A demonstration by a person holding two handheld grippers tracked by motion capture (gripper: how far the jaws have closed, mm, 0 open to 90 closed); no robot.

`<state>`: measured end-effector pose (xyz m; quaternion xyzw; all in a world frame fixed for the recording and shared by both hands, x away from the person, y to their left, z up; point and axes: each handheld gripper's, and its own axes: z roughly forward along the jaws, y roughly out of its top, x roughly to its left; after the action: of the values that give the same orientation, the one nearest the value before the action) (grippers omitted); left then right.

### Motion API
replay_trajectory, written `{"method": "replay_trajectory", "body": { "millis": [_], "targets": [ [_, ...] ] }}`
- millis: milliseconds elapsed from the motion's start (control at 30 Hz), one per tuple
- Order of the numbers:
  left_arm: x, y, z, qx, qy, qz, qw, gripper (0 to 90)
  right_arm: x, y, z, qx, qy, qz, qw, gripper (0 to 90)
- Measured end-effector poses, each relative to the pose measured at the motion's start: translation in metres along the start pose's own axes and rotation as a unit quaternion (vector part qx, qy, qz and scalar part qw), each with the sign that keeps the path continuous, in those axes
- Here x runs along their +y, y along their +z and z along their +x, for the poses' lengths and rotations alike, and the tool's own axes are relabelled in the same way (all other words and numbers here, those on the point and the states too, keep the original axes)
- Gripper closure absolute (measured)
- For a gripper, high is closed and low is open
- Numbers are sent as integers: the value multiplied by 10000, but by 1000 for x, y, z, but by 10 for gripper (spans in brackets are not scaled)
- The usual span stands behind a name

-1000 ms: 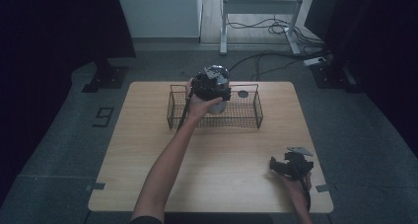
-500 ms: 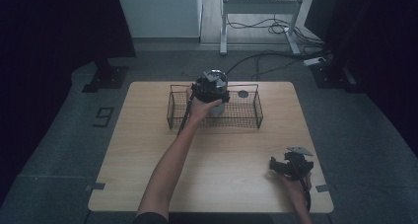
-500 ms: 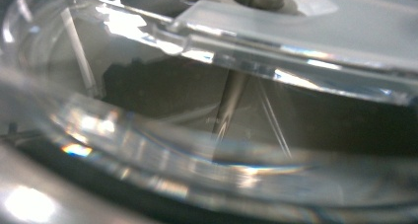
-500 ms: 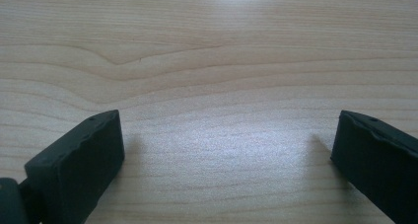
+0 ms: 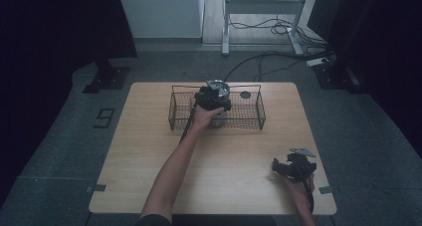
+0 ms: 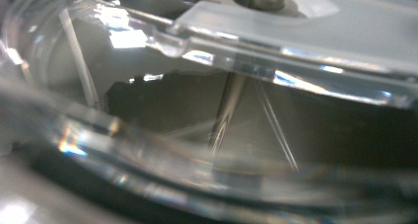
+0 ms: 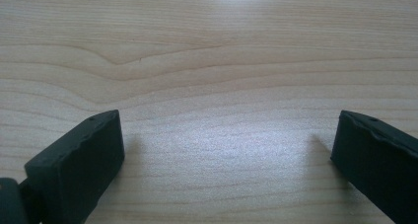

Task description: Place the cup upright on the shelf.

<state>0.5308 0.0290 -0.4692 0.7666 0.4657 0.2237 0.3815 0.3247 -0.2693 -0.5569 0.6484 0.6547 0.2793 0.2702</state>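
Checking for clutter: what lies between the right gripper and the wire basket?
Bare wooden table lies between the right gripper and the wire basket, per the high view.

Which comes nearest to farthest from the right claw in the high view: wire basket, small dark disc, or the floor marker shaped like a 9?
1. Wire basket, up and left of the right claw.
2. Small dark disc, behind the basket on the table.
3. Floor marker, far left, off the table.
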Motion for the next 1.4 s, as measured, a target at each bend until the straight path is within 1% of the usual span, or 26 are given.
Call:
{"method": "replay_trajectory", "body": {
  "millis": [100, 200, 233, 300, 333, 433, 500, 600, 633, 667, 700, 733, 800, 833, 867, 933, 967, 1000, 1033, 1100, 1133, 1167, 1200, 1300, 1333, 1400],
  "targets": [
    [-5, -1, 2, -74, -87, -19, 9999, 39, 0, 0, 0, 0, 0, 1, 10000, 0],
    [-7, -2, 3, -111, -69, -42, 9999, 35, 0, 0, 0, 0, 1, 1, 10000, 0],
    [-12, -3, 2, -138, -48, -101, 9998, 34, 0, 0, 0, -1, 0, 1, 10000, 0],
    [-13, -5, 2, -137, -45, -114, 9998, 32, 0, 0, 0, 1, -7, 3, 10000, 0],
    [-13, -7, 2, -105, -56, -46, 9999, 28, 0, 0, 0, -1, -1, 1, 10000, 0],
    [-13, -10, 2, -114, -57, -67, 9999, 2, 0, 0, 0, -2, -4, -1, 10000, 0],
    [-11, -18, 2, -135, -109, -220, 9996, 0, 0, 0, 0, -2, -3, -1, 10000, 0],
    [-9, -25, 3, -131, -168, -299, 9993, 0, 0, 0, 0, -1, -4, 0, 10000, 0],
    [-7, -34, 4, -126, -213, -366, 9990, 0, 0, 0, 0, -2, -4, 0, 10000, 0],
    [-7, -34, 4, -126, -213, -366, 9990, 0, 0, 0, 0, -2, -4, 0, 10000, 0],
    [-7, -38, 5, -112, -236, -381, 9989, 0, 0, 0, 0, -1, -4, 1, 10000, 0],
    [-10, -48, 6, -115, -219, -414, 9988, 0, 0, 0, 0, -1, -4, 1, 10000, 0],
    [-13, -53, 6, -108, -216, -438, 9988, 0, 0, 0, 0, -2, -3, 1, 10000, 0],
    [-19, -62, 8, -100, -224, -429, 9988, 0, 0, 0, 0, -2, -2, 2, 10000, 0],
    [-19, -62, 8, -100, -224, -429, 9988, 0, 0, 0, 0, -2, -2, 2, 10000, 0],
    [-25, -71, 10, -127, -212, -425, 9988, 0, 0, 0, 0, -1, -2, 2, 10000, 0],
    [-32, -81, 12, -135, -189, -468, 9986, 8, 0, 0, 0, -1, -3, 2, 10000, 0],
    [-32, -81, 12, -135, -189, -468, 9986, 14, 0, 0, 0, -1, -3, 2, 10000, 0],
    [-35, -86, 13, -160, -189, -485, 9985, 14, 0, 0, 0, -1, -2, 3, 10000, 0],
    [-43, -96, 15, -247, -228, -490, 9982, 32, 0, 0, 0, -1, -1, 2, 10000, 0],
    [-51, -105, 17, -369, -274, -465, 9979, 34, 0, 0, 0, -1, -1, 3, 10000, 0],
    [-56, -110, 18, -393, -280, -461, 9978, 39, 0, 0, 0, -2, -2, 3, 10000, 0],
    [-56, -110, 18, -393, -280, -461, 9978, 48, 0, 0, 0, -2, -2, 3, 10000, 0],
    [-69, -122, 18, -457, -291, -420, 9976, 59, 0, 0, 0, -4, 6, 11, 10000, 0],
    [-78, -129, 18, -489, -278, -353, 9978, 70, 0, 0, 0, -4, 14, 8, 10000, 0],
    [-83, -132, 18, -496, -269, -342, 9978, 72, 0, 0, 0, -5, 16, 8, 10000, 0]
  ]
}}
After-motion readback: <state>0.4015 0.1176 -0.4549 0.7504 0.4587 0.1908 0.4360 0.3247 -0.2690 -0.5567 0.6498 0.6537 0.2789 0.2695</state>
